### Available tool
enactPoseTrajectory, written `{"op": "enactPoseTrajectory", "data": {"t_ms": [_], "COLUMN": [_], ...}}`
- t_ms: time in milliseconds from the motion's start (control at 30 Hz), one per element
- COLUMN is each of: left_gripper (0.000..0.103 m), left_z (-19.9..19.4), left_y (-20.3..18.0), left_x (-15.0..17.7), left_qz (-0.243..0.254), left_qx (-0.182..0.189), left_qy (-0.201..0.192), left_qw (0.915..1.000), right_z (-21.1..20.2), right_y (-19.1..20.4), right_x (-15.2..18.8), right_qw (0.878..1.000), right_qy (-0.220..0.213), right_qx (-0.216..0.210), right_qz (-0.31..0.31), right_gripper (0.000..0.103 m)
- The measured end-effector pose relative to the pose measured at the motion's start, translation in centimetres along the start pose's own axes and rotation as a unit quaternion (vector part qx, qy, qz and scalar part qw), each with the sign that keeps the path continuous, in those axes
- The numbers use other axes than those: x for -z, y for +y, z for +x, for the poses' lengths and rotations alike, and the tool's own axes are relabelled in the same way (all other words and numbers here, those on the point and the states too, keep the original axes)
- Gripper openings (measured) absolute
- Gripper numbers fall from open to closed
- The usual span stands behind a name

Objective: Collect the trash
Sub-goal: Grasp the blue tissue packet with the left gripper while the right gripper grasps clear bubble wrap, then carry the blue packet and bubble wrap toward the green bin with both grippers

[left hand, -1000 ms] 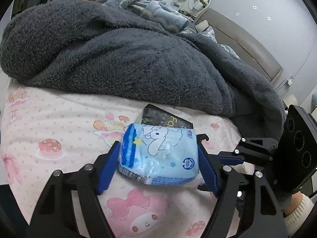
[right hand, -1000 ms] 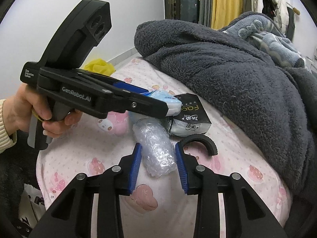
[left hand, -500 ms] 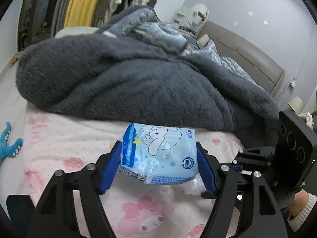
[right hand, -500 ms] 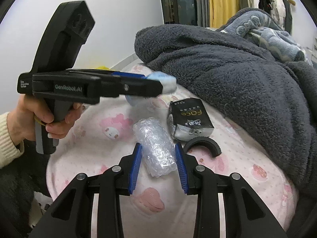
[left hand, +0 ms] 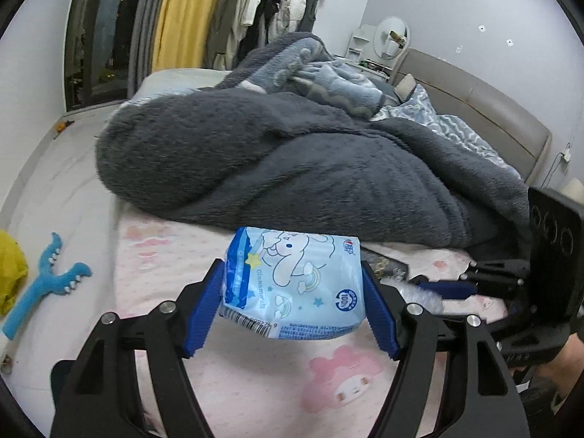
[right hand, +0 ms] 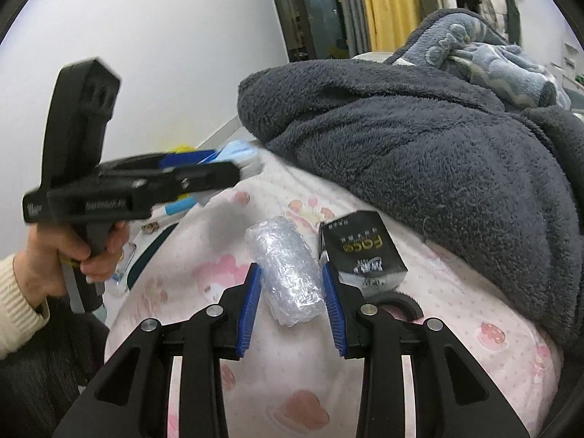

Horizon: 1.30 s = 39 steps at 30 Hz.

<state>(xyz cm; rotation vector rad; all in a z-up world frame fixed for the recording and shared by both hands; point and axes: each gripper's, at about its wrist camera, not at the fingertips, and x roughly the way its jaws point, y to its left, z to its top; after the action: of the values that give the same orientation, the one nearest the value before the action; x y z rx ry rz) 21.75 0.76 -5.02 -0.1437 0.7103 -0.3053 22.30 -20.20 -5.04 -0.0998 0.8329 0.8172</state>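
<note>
My left gripper [left hand: 292,292] is shut on a light blue cartoon tissue pack [left hand: 295,284] and holds it in the air above the pink bedsheet [left hand: 255,376]. It also shows blurred in the right wrist view [right hand: 233,162]. My right gripper [right hand: 292,284] is shut on a crumpled clear plastic wrap [right hand: 288,266], low over the sheet. A black "Face" tissue pack [right hand: 361,248] lies just right of it, with a black curved plastic piece [right hand: 401,301] beside it.
A big dark grey fleece blanket [left hand: 292,160] heaps across the bed behind the items. A blue plush toy [left hand: 47,281] and a yellow object [left hand: 11,270] lie on the floor at left. The bed's headboard [left hand: 485,109] is at right.
My left gripper has lifted the blue tissue pack up and away to the left. My right gripper stays shut on the plastic wrap near the sheet.
</note>
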Motion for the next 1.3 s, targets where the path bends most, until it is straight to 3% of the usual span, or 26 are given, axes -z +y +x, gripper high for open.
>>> {"op": "enactPoseTrajectory", "data": {"t_ms": [600,1033,1300], "left_gripper": [0.074,0.074,0.074], "left_z": [-4.1,-6.1,-6.7], "left_y": [6.1,12.7,16.1], "left_x": [1.7,4.1,6.2], "left_qz": [-0.013,-0.074,-0.098], "left_qx": [-0.08,-0.136,-0.151], "left_qy": [-0.001,0.044,0.075], "left_qw": [0.9967,0.9869,0.9808], "right_z": [4.2,7.9,10.2], "right_y": [3.7,9.5,12.9], "right_x": [-4.3,-6.3,-7.0], "right_qw": [0.999,1.0,1.0], "right_qy": [-0.006,-0.002,0.004], "right_qx": [0.015,0.012,-0.008], "right_qz": [0.04,0.027,0.012], "right_gripper": [0.035,0.035,0.035]}}
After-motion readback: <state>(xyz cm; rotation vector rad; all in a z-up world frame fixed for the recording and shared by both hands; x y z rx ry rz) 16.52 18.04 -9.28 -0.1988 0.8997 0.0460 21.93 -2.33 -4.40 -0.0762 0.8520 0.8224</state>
